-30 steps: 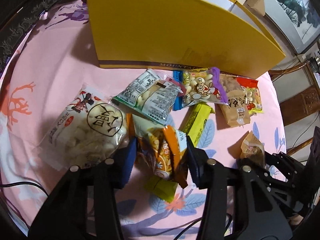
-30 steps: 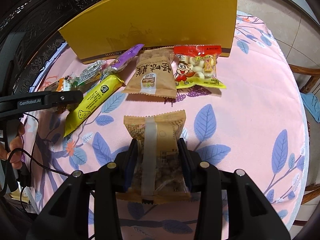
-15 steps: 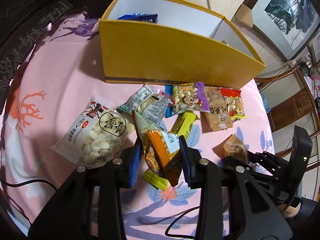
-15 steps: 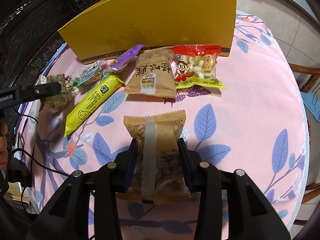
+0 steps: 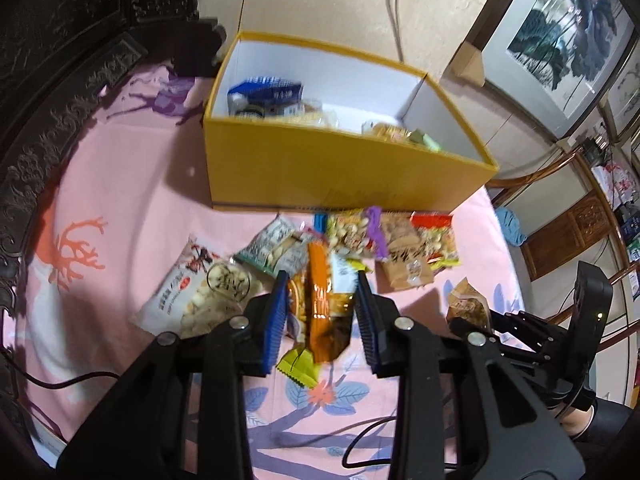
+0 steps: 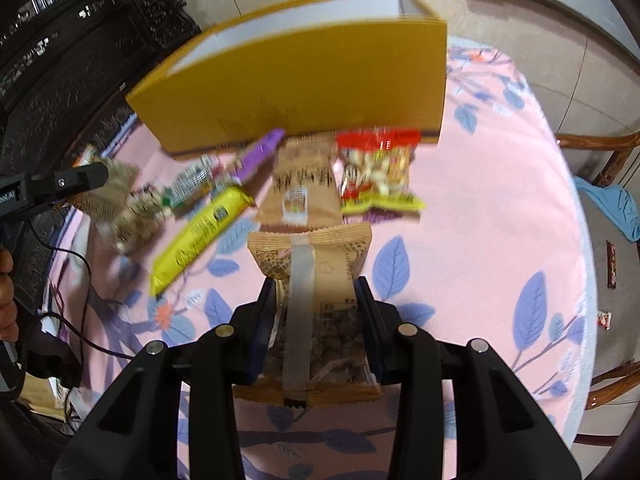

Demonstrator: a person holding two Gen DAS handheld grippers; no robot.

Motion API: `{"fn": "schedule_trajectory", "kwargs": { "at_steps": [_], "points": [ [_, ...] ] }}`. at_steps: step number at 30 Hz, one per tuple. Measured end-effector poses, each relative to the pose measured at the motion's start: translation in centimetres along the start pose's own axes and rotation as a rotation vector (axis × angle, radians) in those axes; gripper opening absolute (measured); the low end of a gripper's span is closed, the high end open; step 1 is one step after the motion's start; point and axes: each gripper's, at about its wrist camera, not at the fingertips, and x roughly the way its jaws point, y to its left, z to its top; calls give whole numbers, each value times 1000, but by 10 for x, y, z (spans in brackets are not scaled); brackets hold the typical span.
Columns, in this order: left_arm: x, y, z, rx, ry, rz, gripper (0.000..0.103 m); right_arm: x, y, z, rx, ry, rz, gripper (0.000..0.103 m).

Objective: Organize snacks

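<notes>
The left gripper point(image 5: 322, 312) carries an orange snack packet point(image 5: 320, 300) between its blue pads; the jaws are closing on it, and the pads already press its sides. The packet's long axis runs along the fingers, pointing toward the yellow box point(image 5: 320, 172).

The right gripper point(image 6: 316, 320) is clamped on a tan snack pouch point(image 6: 310, 276), also held lengthwise, its crimped far end toward the same box point(image 6: 304, 84).

Controlling relation: the box stands at the far edge of the worktop point(image 5: 120, 184), straight ahead of both grippers and open at the top, with several snacks already inside. A row of loose packets lies between the grippers and the box's near wall. In the left wrist view the interior is visible over the near wall; in the right wrist view only the outer wall and a strip of the inside show. Judged from this, the left gripper is better placed to deliver first.
</notes>
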Motion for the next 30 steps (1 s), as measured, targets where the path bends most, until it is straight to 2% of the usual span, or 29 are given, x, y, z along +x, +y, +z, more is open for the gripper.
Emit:
{"fn": "schedule_trajectory", "kwargs": {
  "at_steps": [7,10,14,16,19,20,23,27,29,30],
  "points": [
    [-33,-11,34,57,-120,-25,33,-38,6,38,-21,-141,19,40],
    [-38,-12,42,90,-138,-31,33,-52,8,56,-28,-191,37,40],
    [-12,-12,23,131,-40,-32,33,-61,12,62,-30,-214,52,40],
    [15,-12,2,146,72,-18,33,-59,14,63,-32,-208,53,40],
    [44,-14,-27,157,174,-9,33,-58,14,61,-28,-202,53,40],
    [53,-14,-36,159,199,-3,36,-58,14,60,-26,-199,53,40],
    [67,-15,-49,163,235,16,44,-59,14,59,-17,-195,54,40],
    [73,-22,-57,192,226,36,44,-60,13,58,-4,-195,52,40],
    [71,-29,-58,234,203,54,33,-61,12,56,3,-195,49,40],
    [69,-31,-58,246,196,53,31,-61,11,55,8,-196,49,40]
  ]
}}
